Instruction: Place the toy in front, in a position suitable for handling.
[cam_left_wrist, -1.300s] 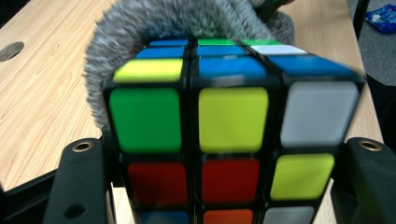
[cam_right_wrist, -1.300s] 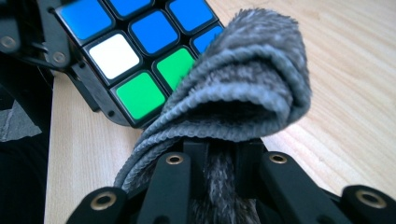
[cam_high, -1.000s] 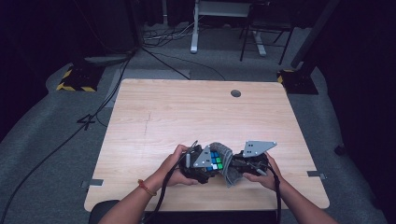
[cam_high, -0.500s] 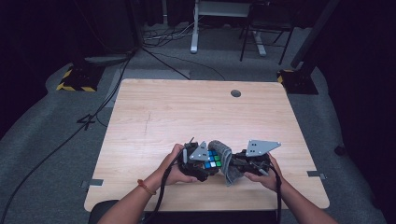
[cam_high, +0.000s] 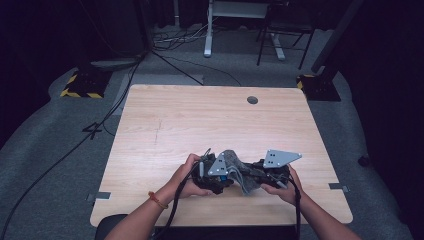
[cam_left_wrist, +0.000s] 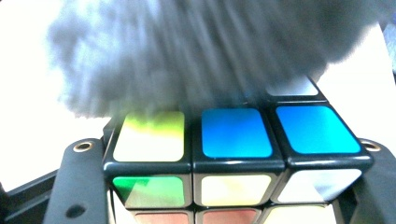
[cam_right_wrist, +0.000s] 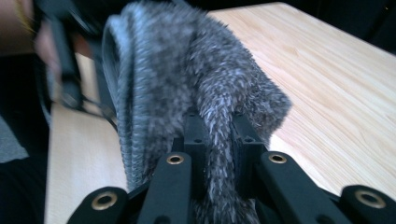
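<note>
We're wiping the puzzle cube (cam_left_wrist: 238, 154) w/ the grey cloth (cam_right_wrist: 196, 93), near the table's (cam_high: 210, 120) front edge. Left gripper (cam_high: 216, 172) is clamping the cube; right gripper (cam_right_wrist: 215, 140) is pinching the cloth, draped on top. Next, prob.: we're dragging the cloth across, keeping the cube steady.

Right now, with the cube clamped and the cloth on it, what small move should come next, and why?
Probably a short sideways drag of the cloth across the cube's top face. The left tongs clamp the cube, the right tongs pinch the cloth, and the cloth already covers the cube's far rows, while the near row of blue and yellow tiles lies bare.
</note>
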